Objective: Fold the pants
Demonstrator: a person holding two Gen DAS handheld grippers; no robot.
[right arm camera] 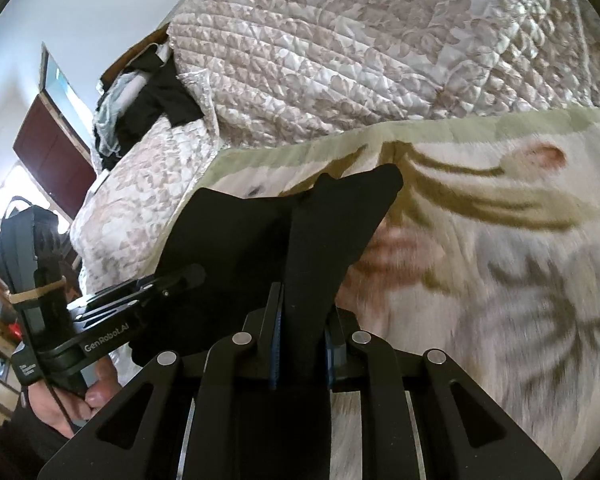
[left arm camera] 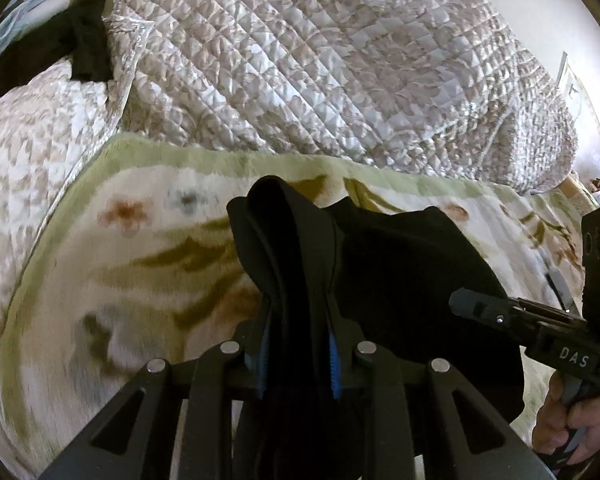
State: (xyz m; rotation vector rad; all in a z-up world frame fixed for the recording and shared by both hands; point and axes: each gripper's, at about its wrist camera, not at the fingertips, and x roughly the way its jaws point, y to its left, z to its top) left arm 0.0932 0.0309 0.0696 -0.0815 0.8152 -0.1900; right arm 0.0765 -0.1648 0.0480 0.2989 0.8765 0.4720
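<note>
The black pants [left arm camera: 400,264] hang between my two grippers above a floral blanket [left arm camera: 140,264]. My left gripper [left arm camera: 298,344] is shut on a bunched edge of the pants, which rises between its fingers. My right gripper [right arm camera: 302,336] is shut on another edge of the pants [right arm camera: 260,232], which stands up in a flat black sheet. The right gripper also shows at the right edge of the left wrist view [left arm camera: 472,306]. The left gripper shows at the left of the right wrist view [right arm camera: 188,276]. The lower part of the pants is hidden.
A quilted beige and white bedspread [left arm camera: 320,60] lies bunched behind the blanket. Dark clothes [right arm camera: 156,96] are piled at the bed's far corner. A dark red door [right arm camera: 48,148] and a window stand at the left of the right wrist view.
</note>
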